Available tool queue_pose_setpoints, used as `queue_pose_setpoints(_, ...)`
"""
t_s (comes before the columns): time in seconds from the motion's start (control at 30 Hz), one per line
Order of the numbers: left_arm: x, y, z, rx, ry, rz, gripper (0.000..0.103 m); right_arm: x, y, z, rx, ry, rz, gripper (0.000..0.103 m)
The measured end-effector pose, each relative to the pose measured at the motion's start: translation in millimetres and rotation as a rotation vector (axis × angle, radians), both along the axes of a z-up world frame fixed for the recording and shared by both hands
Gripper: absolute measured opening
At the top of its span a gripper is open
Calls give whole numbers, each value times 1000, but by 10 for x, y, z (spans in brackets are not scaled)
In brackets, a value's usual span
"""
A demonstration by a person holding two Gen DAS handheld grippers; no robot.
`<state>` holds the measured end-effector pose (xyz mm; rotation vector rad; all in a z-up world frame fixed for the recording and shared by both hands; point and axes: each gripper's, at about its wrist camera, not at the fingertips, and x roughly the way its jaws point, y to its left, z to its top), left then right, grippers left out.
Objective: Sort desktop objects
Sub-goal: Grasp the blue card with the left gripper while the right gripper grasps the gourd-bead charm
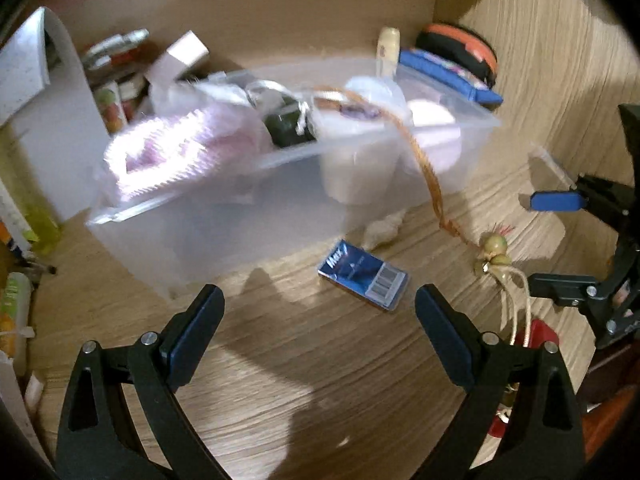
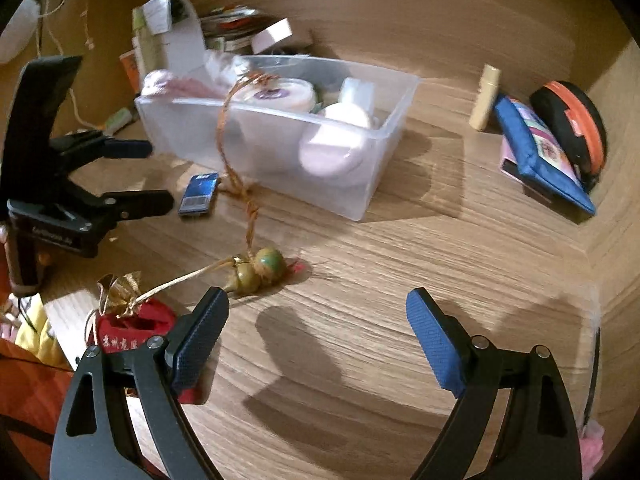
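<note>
Left tongs (image 1: 320, 312): stood wide open and empty, tilted down over the wood-grain table (image 1: 320, 392).
Right tongs (image 2: 318, 320): also gaped wide, nothing between the ribbed blue pads.
Blue box (image 1: 363, 280): a small flat carton with a barcode, flat on the table just ahead of the left tongs, between their tips and the bin.
Handling of box: likely light, stiff and smooth-faced; a pinch across its two long edges looked safest, since the flat top offered nothing to grip.
Bead charm (image 2: 260, 270): round glossy beads on a braided orange cord, just ahead of the right tongs' left finger; the cord ran up over the bin's wall.
Handling of charm: limp cord would trail and snag; the beads seemed the firmer hold.
Clear bin (image 2: 360, 196): thin translucent plastic, straight-walled, farther ahead of both tongs, holding white jars and soft pink items.
</note>
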<state>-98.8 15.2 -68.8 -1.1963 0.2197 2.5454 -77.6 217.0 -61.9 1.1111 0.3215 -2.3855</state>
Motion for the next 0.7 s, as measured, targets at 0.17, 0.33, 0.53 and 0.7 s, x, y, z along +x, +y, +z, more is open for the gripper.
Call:
queue_pose_setpoints(0.17, -45, 110, -49, -77, -25, -56, 93, -21, -86, -11, 20, -1, 57, 89)
queue_pose_setpoints(0.33, -44, 204, -22, -103, -14, -102, 78, -44, -163, -48, 41, -6, 115, 84)
queue_pose_setpoints(0.53, -73, 249, -14, -81, -4, -138, 63, -112, -235, -97, 44, -26, 179, 65)
queue_pose_setpoints(0.7, -79, 242, -5, -56, -3, -152, 53, -173, -240, -105, 21, -28, 191, 49)
